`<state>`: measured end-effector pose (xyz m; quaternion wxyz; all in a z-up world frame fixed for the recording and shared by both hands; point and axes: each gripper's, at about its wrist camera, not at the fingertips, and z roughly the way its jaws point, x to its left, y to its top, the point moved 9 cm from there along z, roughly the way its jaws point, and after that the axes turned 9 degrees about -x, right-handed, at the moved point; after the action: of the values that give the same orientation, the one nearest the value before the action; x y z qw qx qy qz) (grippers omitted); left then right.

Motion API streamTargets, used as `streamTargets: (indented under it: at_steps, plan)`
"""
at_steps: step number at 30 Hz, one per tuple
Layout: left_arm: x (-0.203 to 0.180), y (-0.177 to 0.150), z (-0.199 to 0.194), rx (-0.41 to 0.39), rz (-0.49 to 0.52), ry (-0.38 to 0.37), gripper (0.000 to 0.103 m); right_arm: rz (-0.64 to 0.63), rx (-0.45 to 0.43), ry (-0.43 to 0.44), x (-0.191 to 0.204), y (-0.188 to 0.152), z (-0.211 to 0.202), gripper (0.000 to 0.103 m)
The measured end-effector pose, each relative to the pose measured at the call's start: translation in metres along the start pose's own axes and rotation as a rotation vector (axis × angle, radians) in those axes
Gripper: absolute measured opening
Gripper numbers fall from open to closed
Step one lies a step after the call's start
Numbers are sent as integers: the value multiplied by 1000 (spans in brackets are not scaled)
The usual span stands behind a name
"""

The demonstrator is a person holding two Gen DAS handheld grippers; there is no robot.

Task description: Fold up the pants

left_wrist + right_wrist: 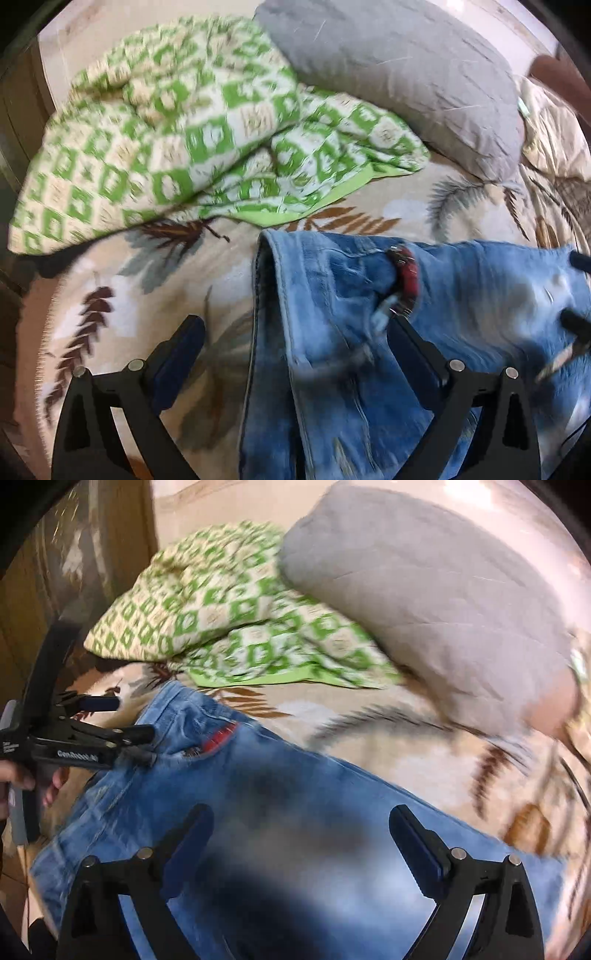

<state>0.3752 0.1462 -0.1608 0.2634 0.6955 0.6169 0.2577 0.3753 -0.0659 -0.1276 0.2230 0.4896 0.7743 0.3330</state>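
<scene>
Left wrist view shows soft blue jeans (pixel 424 332) lying flat on a bed's leaf-print sheet (pixel 147 295). Both the left claw (pixel 295 328) and the right claw (pixel 301 819) are wide open, holding nothing. A bumpy green checked blanket (pixel 166 140) and gray pillow (pixel 399 74) crowd the far side.

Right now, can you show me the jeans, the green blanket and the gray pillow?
jeans (pixel 480 295), left wrist view, on the blue cloth.
green blanket (pixel 166 147), left wrist view, on its checked middle.
gray pillow (pixel 424 602), right wrist view, on its top face.
</scene>
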Motion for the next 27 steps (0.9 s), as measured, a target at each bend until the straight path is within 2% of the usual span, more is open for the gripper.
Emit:
streamTargets:
  at_steps: [3,6,9,14,17,20,24,27]
  plan:
    - [-33,7,-24,-21,41,-59,99,46,-19,-41,-37,-20,-49,97]
    - [-74,6,-47,-11,82,-136,99,94,-23,-117,-89,-45,-97,97]
    - [-131,3,-65,-11,157,-214,99,153,-18,-145,-132,-63,-134,97]
    - [-207,12,-74,-19,222,-331,99,223,4,-190,-198,-99,-179,97]
    - [-239,23,-73,-32,269,-367,99,290,1,-175,-231,-113,-190,97]
    - [-267,38,-61,-30,287,-372,99,352,0,-164,-259,-118,-188,97]
    - [-292,47,-32,-26,310,-369,99,448,22,-154,-291,-117,-165,97]
    - [-312,49,-5,-20,392,-366,99,491,53,-157,-310,-117,-139,97]
